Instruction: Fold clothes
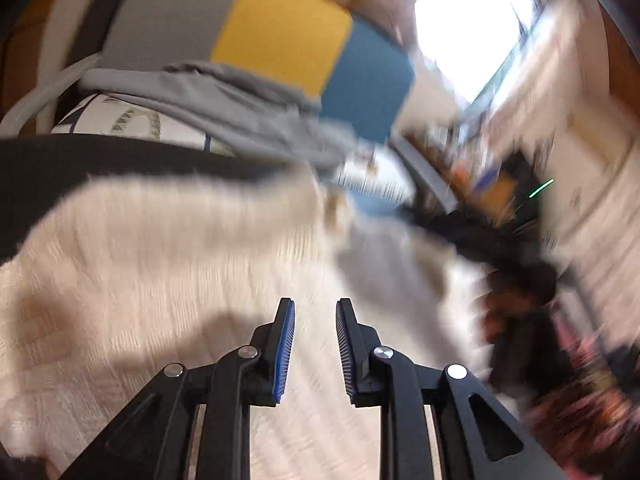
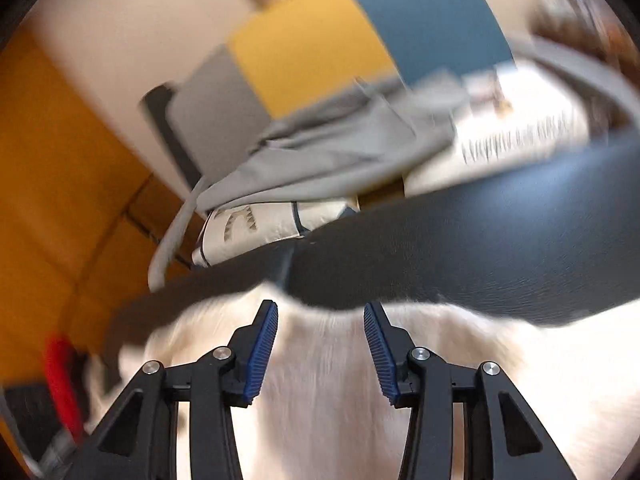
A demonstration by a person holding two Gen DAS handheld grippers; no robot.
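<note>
A cream knitted garment (image 1: 152,264) lies spread on a dark surface (image 1: 48,168), blurred by motion. My left gripper (image 1: 315,308) hovers over it, open, with nothing between its blue-padded fingers. In the right wrist view the same cream garment (image 2: 320,380) fills the bottom, its far edge against the dark surface (image 2: 460,248). My right gripper (image 2: 321,314) stands open above that edge, holding nothing. A grey garment (image 2: 320,156) lies crumpled beyond the dark surface, over a white printed cloth (image 2: 264,228); both also show in the left wrist view, grey garment (image 1: 224,96) above white cloth (image 1: 120,120).
A grey, yellow and blue block-coloured cushion (image 1: 280,36) stands behind the clothes, also seen as the cushion (image 2: 328,36). A bright window (image 1: 472,28) is at upper right. Orange flooring (image 2: 52,184) lies left, with a red object (image 2: 60,384) near the lower-left edge. Dark clutter (image 1: 520,280) is at right.
</note>
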